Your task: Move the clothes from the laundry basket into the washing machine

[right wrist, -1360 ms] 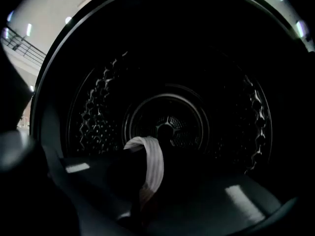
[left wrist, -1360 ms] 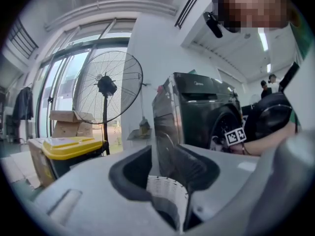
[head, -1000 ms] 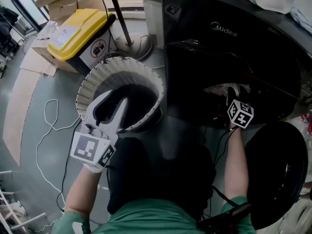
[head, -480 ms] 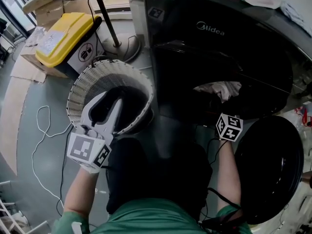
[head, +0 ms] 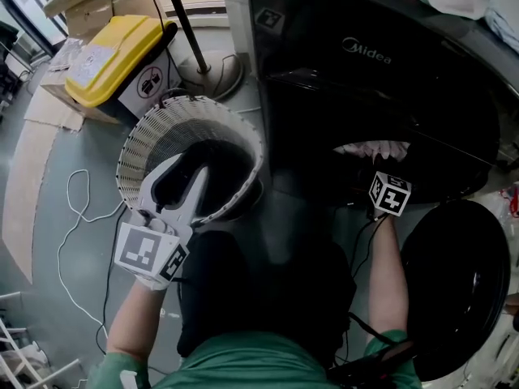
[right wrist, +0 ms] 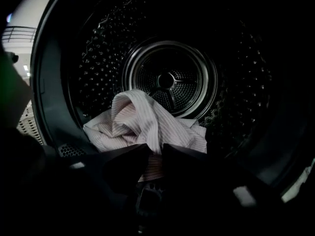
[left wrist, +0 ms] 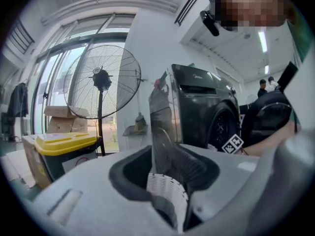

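Note:
The white slatted laundry basket (head: 170,124) stands on the floor left of the black washing machine (head: 381,55). My left gripper (head: 180,178) is at its near rim. The basket wall (left wrist: 165,191) runs up between the jaws, which hold it. My right gripper (right wrist: 153,151) reaches into the drum (right wrist: 170,80), and only its marker cube (head: 391,194) shows in the head view. Its jaws have just been closing and now pinch a fold of the pale striped shirt (right wrist: 142,122). That shirt lies at the drum's front (head: 373,148). The basket's inside looks dark.
The machine's round door (head: 458,274) hangs open at the lower right. A yellow-lidded bin (head: 113,55) and a fan's stand (head: 207,71) are behind the basket. A white cable (head: 77,209) loops on the floor at the left, beside flat cardboard (head: 24,185).
The right gripper's cube sits closer to the drum mouth than half a second ago, and less of the shirt shows there. The left gripper and the basket keep their places.

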Action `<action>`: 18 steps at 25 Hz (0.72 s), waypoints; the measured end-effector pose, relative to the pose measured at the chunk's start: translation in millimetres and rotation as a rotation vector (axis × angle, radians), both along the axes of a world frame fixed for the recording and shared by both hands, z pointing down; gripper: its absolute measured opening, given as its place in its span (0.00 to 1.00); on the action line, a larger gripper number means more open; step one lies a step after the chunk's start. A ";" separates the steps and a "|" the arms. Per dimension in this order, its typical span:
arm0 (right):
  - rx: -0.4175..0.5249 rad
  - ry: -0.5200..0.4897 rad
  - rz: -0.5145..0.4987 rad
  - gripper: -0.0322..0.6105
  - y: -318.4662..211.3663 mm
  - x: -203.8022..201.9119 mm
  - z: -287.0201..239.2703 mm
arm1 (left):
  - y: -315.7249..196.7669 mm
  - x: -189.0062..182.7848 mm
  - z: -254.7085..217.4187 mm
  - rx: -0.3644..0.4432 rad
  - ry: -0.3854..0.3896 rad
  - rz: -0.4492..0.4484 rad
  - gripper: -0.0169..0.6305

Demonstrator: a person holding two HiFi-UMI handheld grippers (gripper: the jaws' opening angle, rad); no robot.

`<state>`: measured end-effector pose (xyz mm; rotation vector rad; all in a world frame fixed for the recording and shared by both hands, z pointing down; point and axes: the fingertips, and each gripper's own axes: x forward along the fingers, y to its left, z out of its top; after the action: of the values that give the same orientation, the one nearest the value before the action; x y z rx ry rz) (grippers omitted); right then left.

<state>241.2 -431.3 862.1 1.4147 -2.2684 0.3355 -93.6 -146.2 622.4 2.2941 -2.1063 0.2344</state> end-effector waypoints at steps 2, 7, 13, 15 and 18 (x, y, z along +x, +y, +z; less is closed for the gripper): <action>-0.012 0.020 -0.020 0.19 -10.8 -2.9 1.3 | 1.6 -0.5 -0.5 0.000 -0.003 -0.001 0.25; -0.033 0.014 -0.006 0.20 -21.0 -0.6 -9.3 | 0.0 -5.6 1.1 -0.002 0.002 -0.013 0.25; 0.050 -0.127 0.058 0.25 11.1 9.6 -38.6 | -4.5 -8.9 3.9 0.012 0.020 -0.017 0.25; 0.081 -0.204 0.073 0.25 28.4 12.1 -56.9 | -6.4 -10.6 2.1 0.023 0.033 -0.015 0.25; 0.120 -0.292 0.077 0.25 55.4 13.8 -87.1 | -8.3 -14.1 -3.2 0.044 0.059 -0.016 0.25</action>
<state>255.0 -375.9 775.0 1.6067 -2.5057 0.4640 -107.6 -154.5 619.2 2.2765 -2.1216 0.1199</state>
